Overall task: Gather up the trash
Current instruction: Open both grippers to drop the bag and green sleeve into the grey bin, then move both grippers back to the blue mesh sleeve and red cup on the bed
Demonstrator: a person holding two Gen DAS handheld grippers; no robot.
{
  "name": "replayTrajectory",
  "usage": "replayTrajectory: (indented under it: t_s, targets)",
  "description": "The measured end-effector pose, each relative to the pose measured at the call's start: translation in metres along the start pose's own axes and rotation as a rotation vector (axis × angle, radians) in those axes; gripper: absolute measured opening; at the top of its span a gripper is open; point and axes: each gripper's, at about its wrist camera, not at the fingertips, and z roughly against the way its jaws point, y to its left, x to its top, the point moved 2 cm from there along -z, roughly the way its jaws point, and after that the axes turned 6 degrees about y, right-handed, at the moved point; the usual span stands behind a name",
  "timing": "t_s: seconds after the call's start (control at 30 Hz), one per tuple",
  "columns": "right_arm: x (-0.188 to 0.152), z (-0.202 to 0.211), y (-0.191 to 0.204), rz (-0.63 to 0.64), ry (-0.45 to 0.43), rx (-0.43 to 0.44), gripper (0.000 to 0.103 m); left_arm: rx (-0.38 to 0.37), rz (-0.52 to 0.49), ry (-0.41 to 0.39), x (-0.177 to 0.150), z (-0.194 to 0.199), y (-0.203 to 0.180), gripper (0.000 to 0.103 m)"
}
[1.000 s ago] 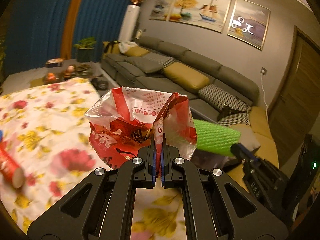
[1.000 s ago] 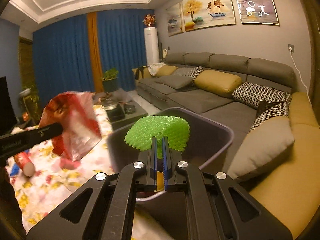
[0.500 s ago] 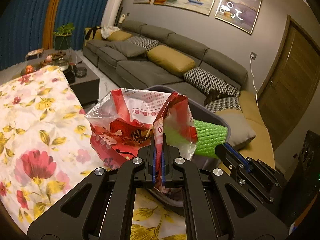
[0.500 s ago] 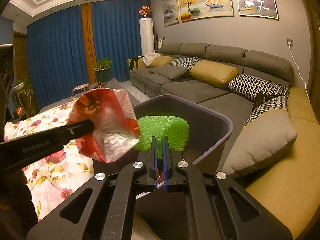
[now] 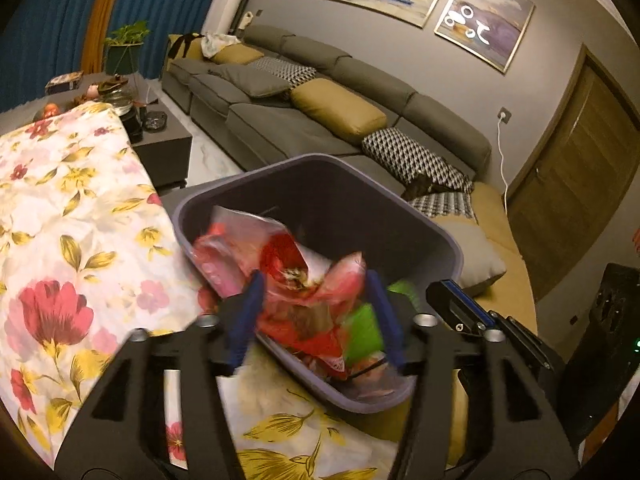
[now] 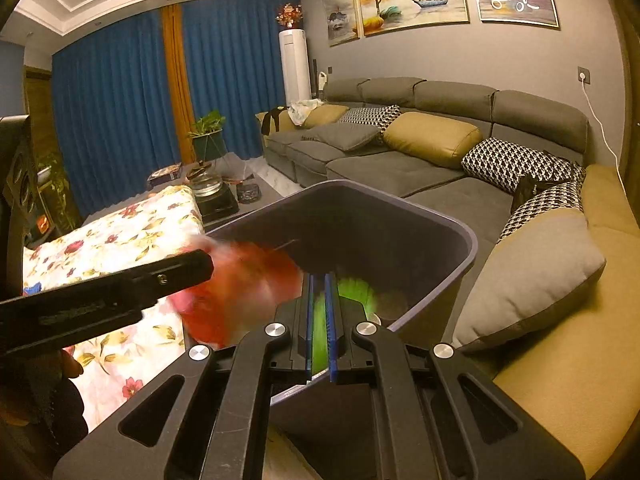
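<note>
A dark grey bin [image 5: 320,184] stands beside the flowered table; it also shows in the right wrist view [image 6: 400,216]. My left gripper [image 5: 316,312] is open above the bin's near rim, and the red snack bag [image 5: 280,264] is blurred between its fingers, loose over the bin. In the right wrist view the bag [image 6: 240,284] is a red blur at the bin's left rim. My right gripper [image 6: 320,312] is nearly shut with a narrow gap, the green foam net [image 6: 354,288] blurred at its tips inside the bin. The net also shows in the left wrist view [image 5: 360,328].
The flowered tablecloth [image 5: 60,220] covers the table left of the bin. A grey sofa [image 6: 400,160] with yellow and patterned cushions runs behind and right of it. A dark coffee table [image 5: 160,140] with small items stands further back.
Both grippers moved down over the bin. My left gripper opened and let the red bag go. The green net dropped lower at my right gripper's tips.
</note>
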Motion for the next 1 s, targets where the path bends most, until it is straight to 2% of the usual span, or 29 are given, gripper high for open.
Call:
replayTrajectory:
  t_s: [0.03, 0.1, 0.2, 0.23, 0.27, 0.33, 0.4, 0.47, 0.5, 0.6, 0.77, 1.0]
  targets:
    - [0.0, 0.0, 0.0, -0.002, 0.001, 0.002, 0.007, 0.002, 0.009, -0.01, 0.0, 0.002, 0.002, 0.067]
    - [0.0, -0.002, -0.001, -0.005, 0.005, 0.006, 0.007, 0.009, 0.023, -0.023, -0.001, 0.007, 0.007, 0.074]
    - [0.0, -0.002, 0.0, -0.006, 0.005, 0.009, 0.008, 0.022, 0.041, -0.042, -0.003, 0.017, 0.013, 0.079]
    - [0.0, -0.001, 0.0, -0.006, 0.003, 0.011, 0.013, 0.029, 0.048, -0.052, -0.005, 0.022, 0.015, 0.082]
    - [0.0, 0.001, 0.001, -0.009, 0.0, 0.013, 0.026, 0.037, 0.056, -0.064, -0.008, 0.027, 0.018, 0.083]
    - [0.0, 0.003, 0.001, -0.016, -0.012, 0.018, 0.038, 0.064, 0.068, -0.081, -0.013, 0.037, 0.024, 0.087]
    - [-0.001, 0.006, 0.001, -0.02, -0.02, 0.02, 0.042, 0.107, 0.08, -0.098, -0.019, 0.047, 0.031, 0.09]
    - [-0.002, 0.011, 0.002, -0.032, -0.027, 0.022, 0.054, 0.145, 0.099, -0.111, -0.028, 0.06, 0.04, 0.091]
    - [-0.002, 0.014, 0.003, -0.035, -0.032, 0.027, 0.056, 0.164, 0.107, -0.117, -0.031, 0.067, 0.045, 0.091]
    - [-0.006, 0.024, 0.011, -0.029, -0.048, 0.039, 0.066, 0.263, 0.128, -0.151, -0.047, 0.095, 0.059, 0.092]
    - [-0.018, 0.039, 0.045, 0.023, -0.054, 0.091, 0.082, 0.39, 0.2, -0.181, -0.068, 0.134, 0.085, 0.094]
    - [-0.029, 0.053, 0.103, 0.098, -0.044, 0.204, 0.086, 0.564, 0.309, -0.243, -0.098, 0.2, 0.13, 0.094]
